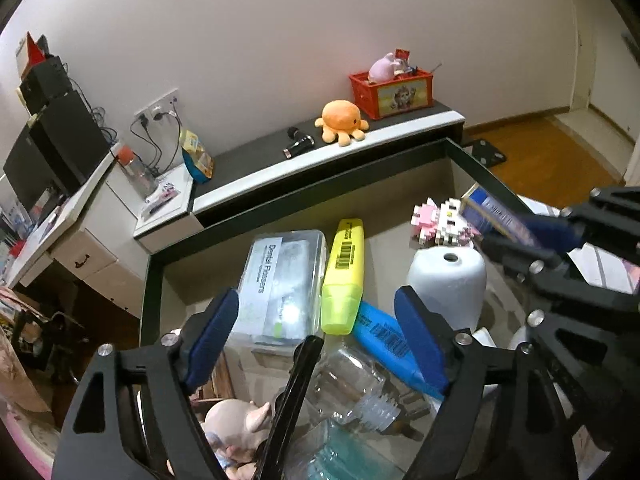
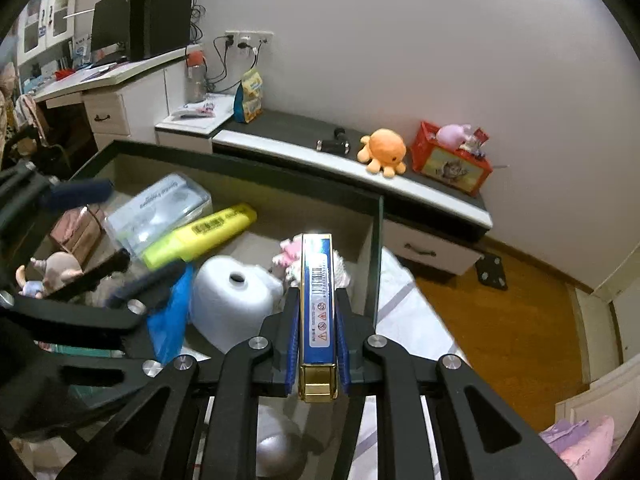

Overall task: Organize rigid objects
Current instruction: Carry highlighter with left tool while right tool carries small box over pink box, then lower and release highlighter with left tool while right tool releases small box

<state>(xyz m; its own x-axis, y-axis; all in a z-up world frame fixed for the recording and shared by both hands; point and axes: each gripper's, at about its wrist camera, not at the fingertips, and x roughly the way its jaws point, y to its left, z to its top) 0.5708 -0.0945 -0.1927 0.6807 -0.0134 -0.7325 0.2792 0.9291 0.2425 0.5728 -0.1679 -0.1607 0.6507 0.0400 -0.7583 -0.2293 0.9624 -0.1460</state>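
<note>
Indoor lighting, moderately dim, warm. Fisheye bending and dark vignetting at corners. Glare patch on the clear plastic flosser box [image 1: 282, 280] and blue-gold narrow box [image 2: 318, 280]. Motion blur on left-side items in right view.

Each hand-held gripper is built from matte black plastic. On the left hand-held gripper [image 1: 316, 336], two angled black arms with triangular cut-outs are seen, each joined by round silver screw heads, and each finger [image 1: 212, 336] is faced with a long dark blue pad. The right hand-held gripper [image 2: 318, 344] is made the same way: black linkage arms pierced by triangular openings, silver screws at the pivots, and ribbed blue pads [image 2: 292, 344] set on the inner faces of the fingers.
</note>
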